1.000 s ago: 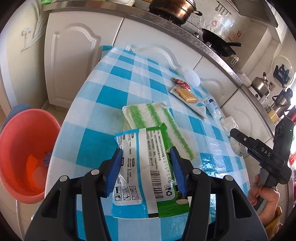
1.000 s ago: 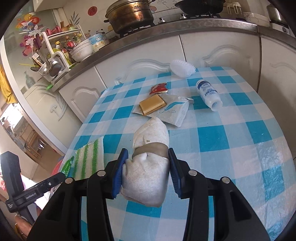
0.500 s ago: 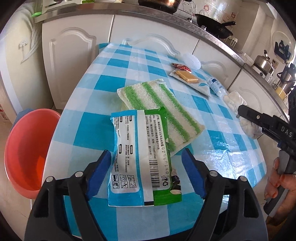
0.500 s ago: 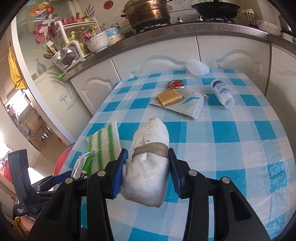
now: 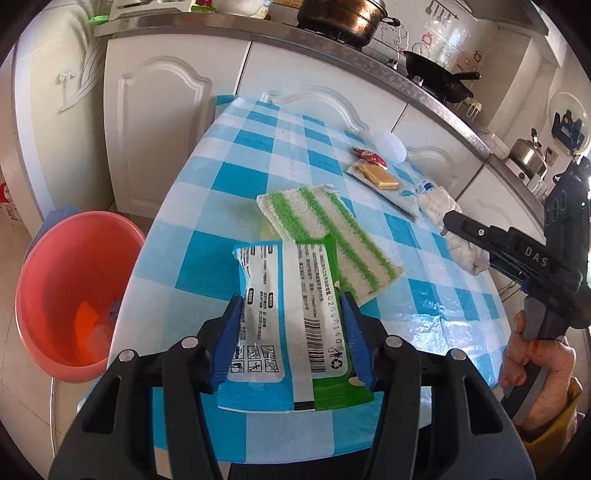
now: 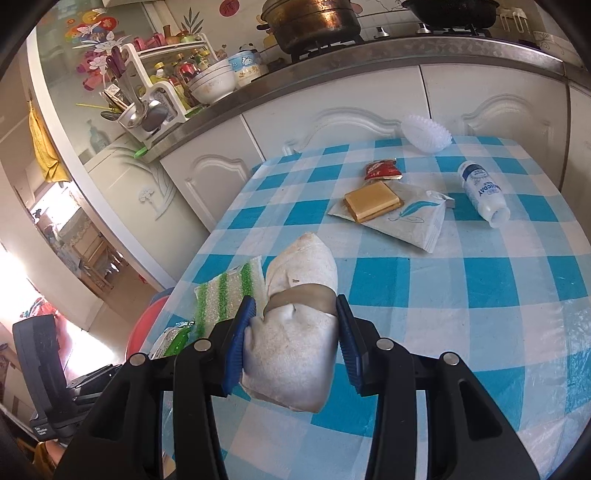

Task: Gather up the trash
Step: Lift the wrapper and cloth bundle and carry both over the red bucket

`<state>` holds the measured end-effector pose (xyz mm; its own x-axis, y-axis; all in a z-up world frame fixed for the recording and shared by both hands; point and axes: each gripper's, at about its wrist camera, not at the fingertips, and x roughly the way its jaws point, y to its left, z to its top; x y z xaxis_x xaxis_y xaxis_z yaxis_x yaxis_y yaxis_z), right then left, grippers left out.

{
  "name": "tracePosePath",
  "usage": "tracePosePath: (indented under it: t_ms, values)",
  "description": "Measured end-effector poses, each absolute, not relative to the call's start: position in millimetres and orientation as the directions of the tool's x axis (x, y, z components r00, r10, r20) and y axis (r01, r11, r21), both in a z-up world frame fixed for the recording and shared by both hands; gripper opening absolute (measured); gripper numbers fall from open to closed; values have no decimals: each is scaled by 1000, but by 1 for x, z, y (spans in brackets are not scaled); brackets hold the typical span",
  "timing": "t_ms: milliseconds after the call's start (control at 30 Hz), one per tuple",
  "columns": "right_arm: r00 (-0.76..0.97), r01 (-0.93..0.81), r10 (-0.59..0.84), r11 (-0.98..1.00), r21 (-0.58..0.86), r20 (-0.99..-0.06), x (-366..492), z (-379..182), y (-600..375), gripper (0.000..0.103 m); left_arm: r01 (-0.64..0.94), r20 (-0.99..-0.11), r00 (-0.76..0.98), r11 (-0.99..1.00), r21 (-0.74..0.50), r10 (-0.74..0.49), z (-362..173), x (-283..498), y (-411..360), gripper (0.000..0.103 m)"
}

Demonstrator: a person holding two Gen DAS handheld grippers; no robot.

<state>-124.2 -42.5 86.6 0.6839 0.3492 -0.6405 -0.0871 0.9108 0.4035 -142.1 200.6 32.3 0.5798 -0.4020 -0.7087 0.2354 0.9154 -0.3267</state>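
Observation:
My left gripper (image 5: 291, 332) is shut on a blue and green wipes packet (image 5: 291, 328), gripped at its sides near the table's near edge. My right gripper (image 6: 293, 343) is shut on a crumpled white cloth wad (image 6: 299, 317) held above the checked table; it also shows in the left wrist view (image 5: 454, 232). A red sachet (image 6: 382, 170), a tan square packet (image 6: 373, 201) on a white wrapper (image 6: 413, 221), and a white bottle (image 6: 480, 192) lie further back. A pink bin (image 5: 70, 295) stands on the floor left of the table.
A green-striped cloth (image 5: 325, 236) lies on the blue checked table (image 5: 236, 177). A white scrub brush (image 6: 426, 138) sits at the far edge. White cabinets and a counter with a pot (image 6: 314, 22) and dish rack (image 6: 147, 99) stand behind.
My left gripper opened around the packet half a second ago and has closed on its sides again. The right gripper keeps the cloth wad and has drifted left and back.

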Motion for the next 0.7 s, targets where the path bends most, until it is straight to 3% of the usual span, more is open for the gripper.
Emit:
tracePosePath:
  t_ms: [100,267,300,367,433,533,700]
  values:
    - [674,-114,373,905,410,-637,-118,89,-32,45,224,-684,598,906,-359,-419,45,-140,212,40]
    - [646,-163,409,899,407,-644,-108,84,-9,45,227,-681,584,894,-386,-442,49,-135,225,40]
    - [640,-167,411,899,404,-649,-107,82,-6,45,240,-686,565,887,-394,-458,47,-135,224,41]
    - [629,-170,408,903,395,-662,-105,77,-1,45,267,-707,521,878,-398,-479,41,-136,216,55]
    - [622,-171,409,903,393,-668,-104,74,1,45,299,-722,500,877,-375,-479,36,-140,206,74]
    - [619,-166,401,907,386,-675,-102,71,1,45,338,-759,496,899,-278,-421,28,-142,188,79]
    - [621,-155,396,908,389,-677,-101,71,-3,45,345,-796,506,924,-167,-332,15,-136,171,77]
